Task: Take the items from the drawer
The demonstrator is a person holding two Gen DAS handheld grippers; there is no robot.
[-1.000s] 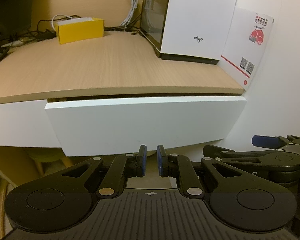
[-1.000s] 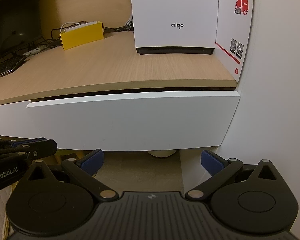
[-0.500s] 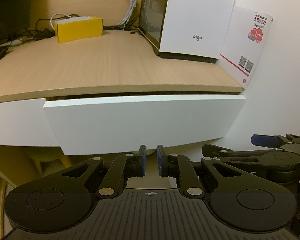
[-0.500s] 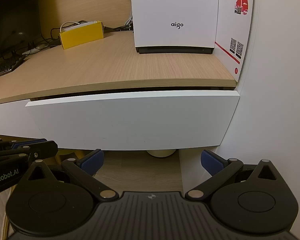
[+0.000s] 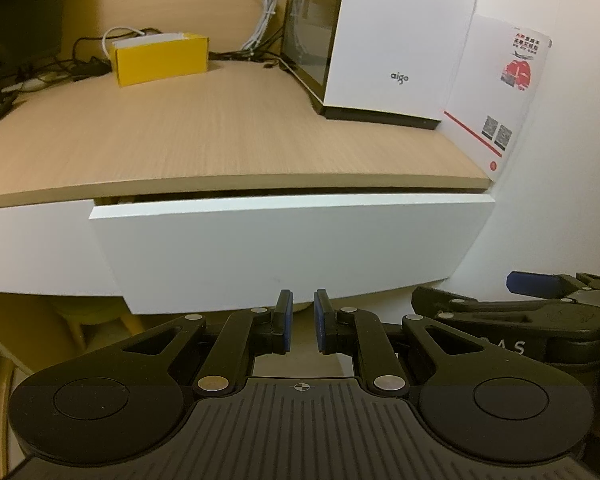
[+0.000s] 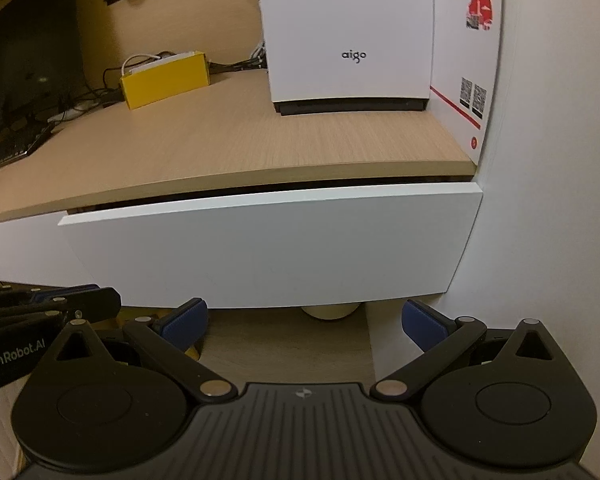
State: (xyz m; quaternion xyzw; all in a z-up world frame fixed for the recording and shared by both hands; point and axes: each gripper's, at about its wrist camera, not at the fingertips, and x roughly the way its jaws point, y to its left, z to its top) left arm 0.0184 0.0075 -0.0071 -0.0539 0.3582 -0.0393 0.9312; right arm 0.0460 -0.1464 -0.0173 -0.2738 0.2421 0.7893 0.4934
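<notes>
Nothing much has shifted since a second ago; I'm holding both grippers low before the drawer (image 6: 268,248), which sits barely ajar under the desk (image 6: 228,144). Left gripper (image 5: 301,326) nearly shut, empty; right gripper (image 6: 305,320) wide open, empty. Opening step: next I need a jaw hooked behind the front's top edge, then pull.

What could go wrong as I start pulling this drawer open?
1. The white drawer front shows no handle and is barely ajar, so fingers could slip off its edge.
2. The left gripper is nearly shut; it may need opening first.
3. The right gripper sits close beside the white side wall and could scrape it.
</notes>
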